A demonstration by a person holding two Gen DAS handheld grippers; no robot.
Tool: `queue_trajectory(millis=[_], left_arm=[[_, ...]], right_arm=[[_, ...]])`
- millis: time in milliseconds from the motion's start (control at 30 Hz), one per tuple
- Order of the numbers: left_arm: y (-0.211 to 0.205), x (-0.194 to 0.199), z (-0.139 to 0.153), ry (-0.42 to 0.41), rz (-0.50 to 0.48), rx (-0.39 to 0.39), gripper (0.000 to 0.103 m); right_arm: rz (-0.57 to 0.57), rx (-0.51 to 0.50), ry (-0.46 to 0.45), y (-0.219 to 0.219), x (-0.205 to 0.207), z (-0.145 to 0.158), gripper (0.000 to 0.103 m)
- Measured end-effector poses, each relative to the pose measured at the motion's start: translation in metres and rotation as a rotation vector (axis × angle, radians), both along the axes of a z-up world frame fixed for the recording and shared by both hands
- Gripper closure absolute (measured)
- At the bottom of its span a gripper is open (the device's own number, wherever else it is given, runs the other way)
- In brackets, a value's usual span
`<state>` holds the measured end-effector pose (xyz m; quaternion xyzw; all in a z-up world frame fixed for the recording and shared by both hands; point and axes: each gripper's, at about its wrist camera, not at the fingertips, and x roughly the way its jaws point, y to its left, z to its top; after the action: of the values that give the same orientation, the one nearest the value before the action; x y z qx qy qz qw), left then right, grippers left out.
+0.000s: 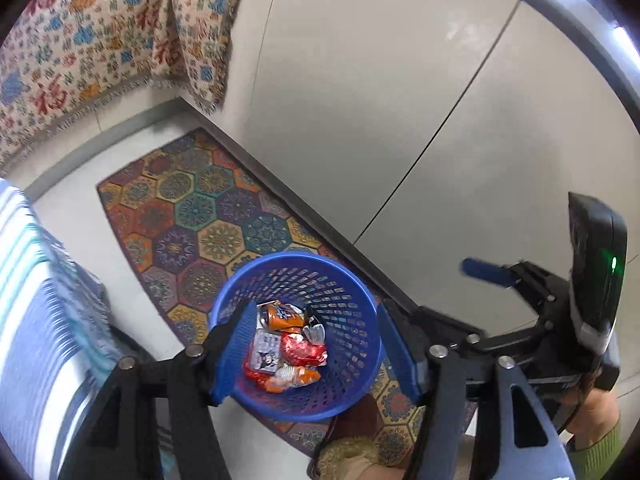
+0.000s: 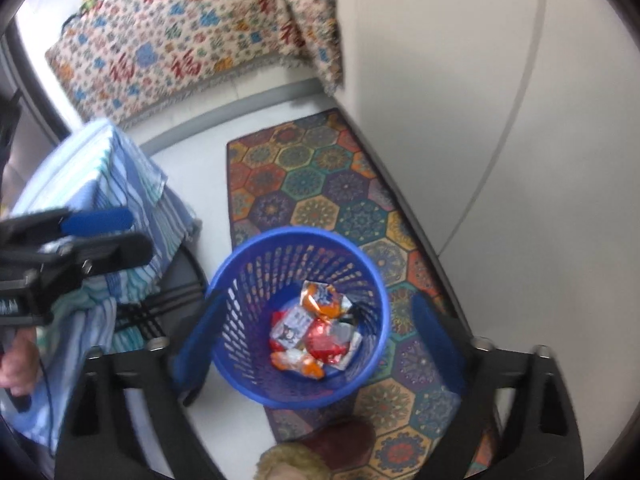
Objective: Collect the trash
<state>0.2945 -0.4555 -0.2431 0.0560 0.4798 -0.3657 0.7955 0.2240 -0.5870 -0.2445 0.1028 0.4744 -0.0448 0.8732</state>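
A blue perforated basket [image 1: 344, 300] stands on the floor at the edge of a patterned rug; it also shows in the right wrist view [image 2: 248, 292]. Several snack wrappers [image 1: 286, 346] lie in its bottom, orange, red and white [image 2: 316, 328]. My left gripper [image 1: 316, 350] hangs open and empty above the basket, fingers either side of it. My right gripper [image 2: 316, 340] is also open and empty above the basket. The right gripper shows at the right of the left wrist view [image 1: 492, 272], and the left gripper at the left of the right wrist view [image 2: 100, 232].
A colourful hexagon rug [image 2: 320, 184] lies along a white wall [image 1: 400, 80]. A blue striped cloth covers a table [image 2: 100, 176] at the left. A patterned blanket [image 2: 180, 40] hangs at the back. A slippered foot [image 2: 320, 452] stands below the basket.
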Motion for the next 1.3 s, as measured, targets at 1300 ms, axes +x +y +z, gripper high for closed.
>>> queue_trajectory(millis=[1300], left_arm=[[0.119,-0.180,0.129,-0.201,0.171,0.133,0.000]], right_arm=[[-0.269,-0.020,-0.018,0.100,-0.204,0.119,0.000]])
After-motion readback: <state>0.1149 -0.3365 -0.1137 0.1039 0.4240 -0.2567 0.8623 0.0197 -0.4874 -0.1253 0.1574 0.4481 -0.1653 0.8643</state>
